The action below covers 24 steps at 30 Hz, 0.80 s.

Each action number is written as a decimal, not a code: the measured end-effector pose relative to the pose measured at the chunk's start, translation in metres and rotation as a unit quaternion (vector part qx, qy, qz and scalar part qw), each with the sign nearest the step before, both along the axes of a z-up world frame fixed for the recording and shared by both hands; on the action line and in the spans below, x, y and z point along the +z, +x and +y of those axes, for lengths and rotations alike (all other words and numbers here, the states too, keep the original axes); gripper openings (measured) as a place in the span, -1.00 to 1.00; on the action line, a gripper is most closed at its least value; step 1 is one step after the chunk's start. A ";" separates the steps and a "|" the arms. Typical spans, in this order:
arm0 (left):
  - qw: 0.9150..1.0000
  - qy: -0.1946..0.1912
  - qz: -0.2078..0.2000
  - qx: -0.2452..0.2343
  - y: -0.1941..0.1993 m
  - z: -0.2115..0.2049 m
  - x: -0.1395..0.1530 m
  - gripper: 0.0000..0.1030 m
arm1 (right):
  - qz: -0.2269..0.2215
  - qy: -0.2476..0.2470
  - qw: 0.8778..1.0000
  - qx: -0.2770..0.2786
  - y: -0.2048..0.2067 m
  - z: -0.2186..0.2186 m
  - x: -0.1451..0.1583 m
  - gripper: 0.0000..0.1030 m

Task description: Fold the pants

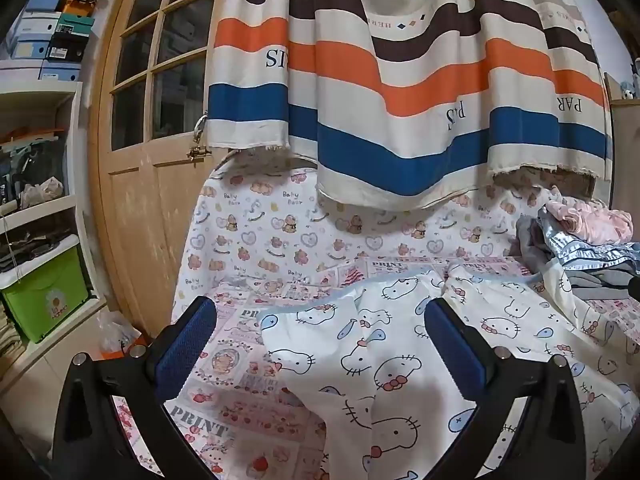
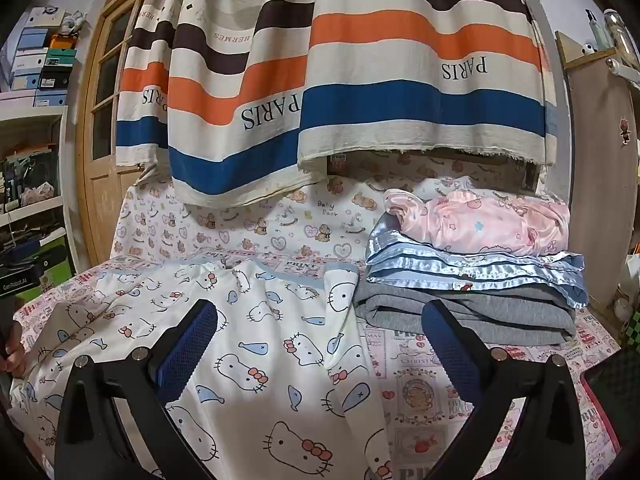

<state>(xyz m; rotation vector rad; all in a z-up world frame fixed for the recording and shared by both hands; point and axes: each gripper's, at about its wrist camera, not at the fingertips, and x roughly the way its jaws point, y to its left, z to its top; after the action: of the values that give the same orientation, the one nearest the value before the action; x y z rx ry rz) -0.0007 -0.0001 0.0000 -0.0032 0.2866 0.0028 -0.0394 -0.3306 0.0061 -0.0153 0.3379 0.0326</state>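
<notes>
With both the left tool [image 1: 320, 344] and right tool [image 2: 320, 344] spread wide and holding nothing, the pants [image 2: 256, 352] lie rumpled on the bed [image 2: 420, 392] (beside folded clothes [image 2: 472, 280]), so a shallow pinch could snag only one layer.

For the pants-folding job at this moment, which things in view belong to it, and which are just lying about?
Belongs to the job:
- cat-print pants, spread on the printed bed cover
- left tongs, open
- right tongs, open

Just lying about:
- stack of folded clothes
- striped curtain
- wooden door
- shelf boxes
- green bin
</notes>
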 end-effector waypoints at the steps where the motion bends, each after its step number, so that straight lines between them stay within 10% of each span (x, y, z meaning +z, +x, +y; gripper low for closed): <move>1: 1.000 0.002 0.000 0.000 0.000 0.000 0.000 1.00 | 0.003 -0.001 1.000 0.000 0.000 0.000 0.000 0.99; 24: 1.000 -0.002 0.008 0.001 0.002 0.004 0.001 1.00 | 0.005 -0.001 1.000 0.000 0.001 0.000 0.000 0.99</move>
<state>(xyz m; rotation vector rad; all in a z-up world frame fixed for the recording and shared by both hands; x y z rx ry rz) 0.0008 0.0037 0.0009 -0.0070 0.3020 0.0047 -0.0381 -0.3305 0.0063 -0.0175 0.3489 0.0321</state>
